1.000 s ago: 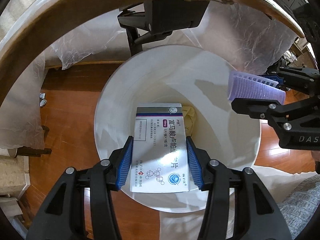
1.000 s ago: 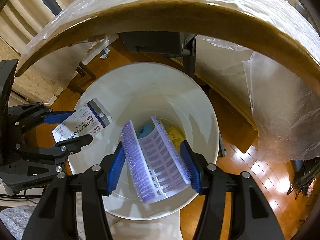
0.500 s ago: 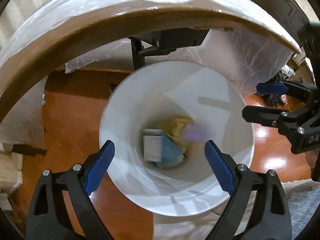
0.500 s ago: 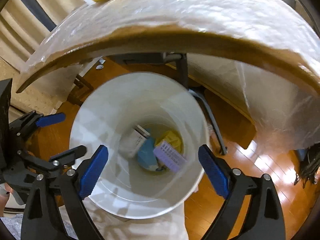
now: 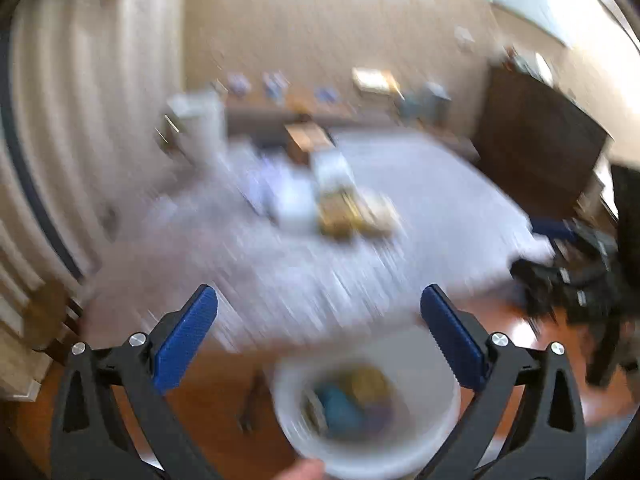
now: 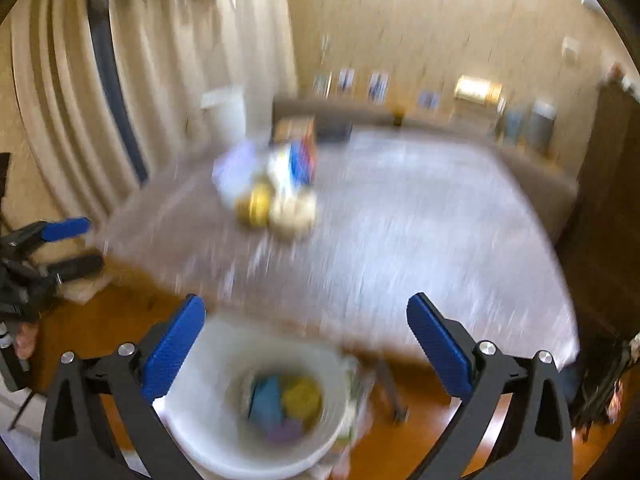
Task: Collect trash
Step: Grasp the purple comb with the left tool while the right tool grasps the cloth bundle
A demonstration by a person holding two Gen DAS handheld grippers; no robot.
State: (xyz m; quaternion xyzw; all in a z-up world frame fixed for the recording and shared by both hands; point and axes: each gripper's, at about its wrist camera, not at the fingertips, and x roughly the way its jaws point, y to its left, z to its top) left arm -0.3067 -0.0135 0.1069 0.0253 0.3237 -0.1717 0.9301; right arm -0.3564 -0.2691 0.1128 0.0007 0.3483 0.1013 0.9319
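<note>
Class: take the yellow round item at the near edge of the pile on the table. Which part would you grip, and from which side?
Probably across the yellow item at its rounded middle, coming down from the near side. The cream item crowds its right and other clutter sits behind it, while the near side looks free. Blur hides its exact shape.

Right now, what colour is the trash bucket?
White; the bucket shows best in the right wrist view.
</note>
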